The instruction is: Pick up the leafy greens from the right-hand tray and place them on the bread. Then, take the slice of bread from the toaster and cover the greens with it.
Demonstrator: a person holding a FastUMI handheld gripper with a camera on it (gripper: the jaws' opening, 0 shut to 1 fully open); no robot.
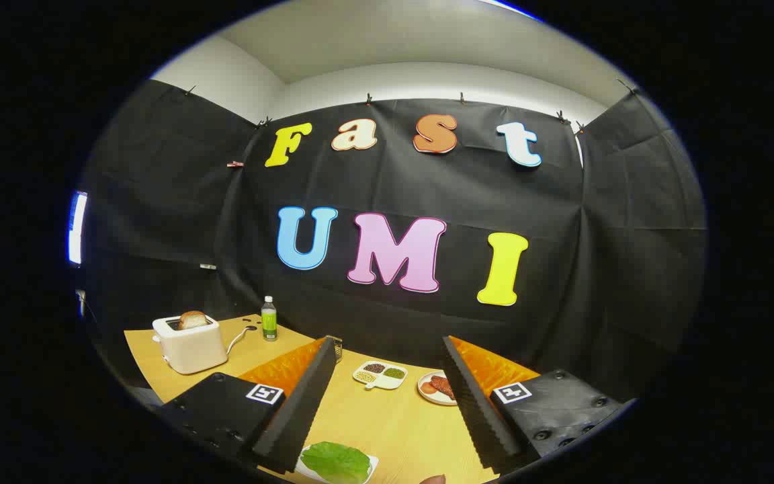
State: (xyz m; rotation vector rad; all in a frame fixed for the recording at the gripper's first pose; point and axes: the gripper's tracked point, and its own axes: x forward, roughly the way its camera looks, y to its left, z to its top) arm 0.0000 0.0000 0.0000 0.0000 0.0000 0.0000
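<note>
Presently, in the gripper view, the hand-held gripper (387, 396) stands wide open above the surface (387, 423), its two fingers well apart and nothing held between them.

The leafy greens (336, 462) lie flat on a small white tray (371, 464), low and close in, just beside the tip of the left finger and toward the left side of the gap. They sit below the fingertips, not ahead of them, so the coming move turns on a drop downward with a slight shift to the left to bring the leaf between the fingers. Its long axis appears to run roughly across the gap, though part of the leaf is cut off, so this is not certain.

Beyond the fingers, well apart from the greens, stand a divided dish of grains (380, 374) and a plate of sliced meat (438, 388). Far off to the left, a white toaster (190, 344) holds a slice of bread (192, 320) upright in its slot; a bottle (269, 319) stands near it.

Judgement: the greens are not yet grasped and the toaster slice is untouched.
</note>
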